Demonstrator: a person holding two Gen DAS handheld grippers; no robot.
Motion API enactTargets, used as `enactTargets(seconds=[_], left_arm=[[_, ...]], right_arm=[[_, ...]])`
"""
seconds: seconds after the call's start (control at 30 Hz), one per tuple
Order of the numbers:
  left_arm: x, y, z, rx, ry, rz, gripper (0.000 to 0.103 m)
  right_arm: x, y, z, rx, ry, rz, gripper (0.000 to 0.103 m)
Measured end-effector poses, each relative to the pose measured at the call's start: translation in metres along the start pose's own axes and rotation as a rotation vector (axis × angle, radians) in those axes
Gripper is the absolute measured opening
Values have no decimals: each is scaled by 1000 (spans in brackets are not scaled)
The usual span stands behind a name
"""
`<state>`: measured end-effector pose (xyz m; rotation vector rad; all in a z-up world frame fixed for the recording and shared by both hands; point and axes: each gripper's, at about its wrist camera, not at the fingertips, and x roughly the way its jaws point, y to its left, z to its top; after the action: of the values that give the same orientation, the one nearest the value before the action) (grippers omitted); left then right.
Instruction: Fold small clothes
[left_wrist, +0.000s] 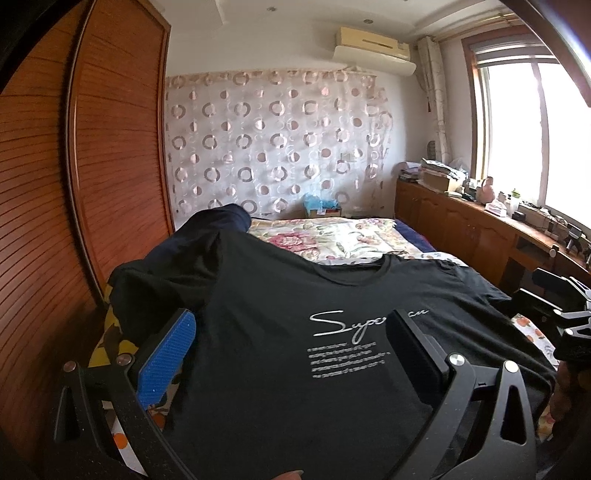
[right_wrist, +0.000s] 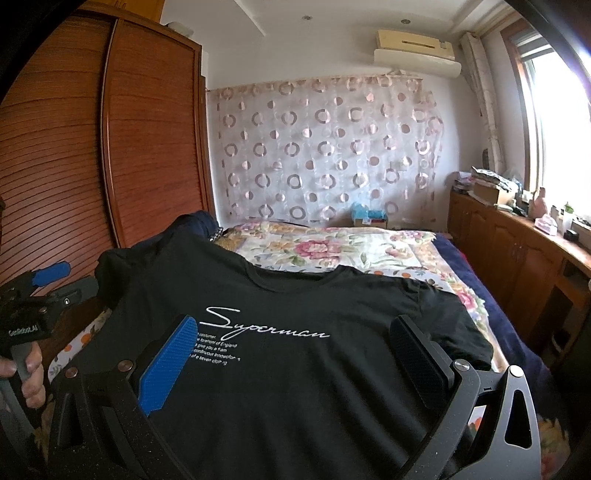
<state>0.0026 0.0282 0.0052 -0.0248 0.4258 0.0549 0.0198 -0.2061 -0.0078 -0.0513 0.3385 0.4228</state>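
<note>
A black T-shirt (left_wrist: 280, 332) with white "Superman" lettering lies spread face up on the bed, neck toward the far end; it also shows in the right wrist view (right_wrist: 295, 332). My left gripper (left_wrist: 291, 336) hovers open over the shirt's near left part, empty. My right gripper (right_wrist: 295, 339) hovers open over the shirt's near right part, empty. The left gripper shows at the left edge of the right wrist view (right_wrist: 40, 291), and the right gripper at the right edge of the left wrist view (left_wrist: 561, 306).
The bed has a floral cover (left_wrist: 332, 236). A dark garment pile (left_wrist: 218, 225) lies at the shirt's far left. A wooden wardrobe (left_wrist: 74, 184) stands left, a wooden cabinet with clutter (left_wrist: 480, 214) right under the window.
</note>
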Motion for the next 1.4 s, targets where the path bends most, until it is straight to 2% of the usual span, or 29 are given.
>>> enactTargets(seconds=[0.27, 0.43, 0.73, 0.93, 1.0, 1.13, 1.27, 1.33, 1.4], left_arm=[[24, 27, -10, -1, 25, 42, 103], [48, 56, -23, -1, 62, 89, 103], [71, 105, -26, 3, 120, 98, 102], [88, 139, -14, -1, 146, 123, 87], [94, 150, -9, -23, 154, 124, 77], [107, 173, 1, -49, 170, 161, 67], [124, 199, 13, -94, 192, 166, 48], [131, 207, 16, -95, 197, 180, 45], [138, 213, 20, -100, 210, 182, 38]], right_arm=[[16, 9, 0, -79, 16, 70, 103], [29, 3, 1, -93, 43, 103, 103], [52, 2, 10, -135, 83, 141, 103], [72, -3, 22, -149, 114, 185, 103], [78, -6, 25, -149, 121, 199, 103], [94, -8, 31, -149, 148, 236, 103], [116, -12, 42, -156, 178, 266, 103], [127, -13, 47, -155, 196, 281, 103], [139, -13, 52, -158, 212, 292, 103]])
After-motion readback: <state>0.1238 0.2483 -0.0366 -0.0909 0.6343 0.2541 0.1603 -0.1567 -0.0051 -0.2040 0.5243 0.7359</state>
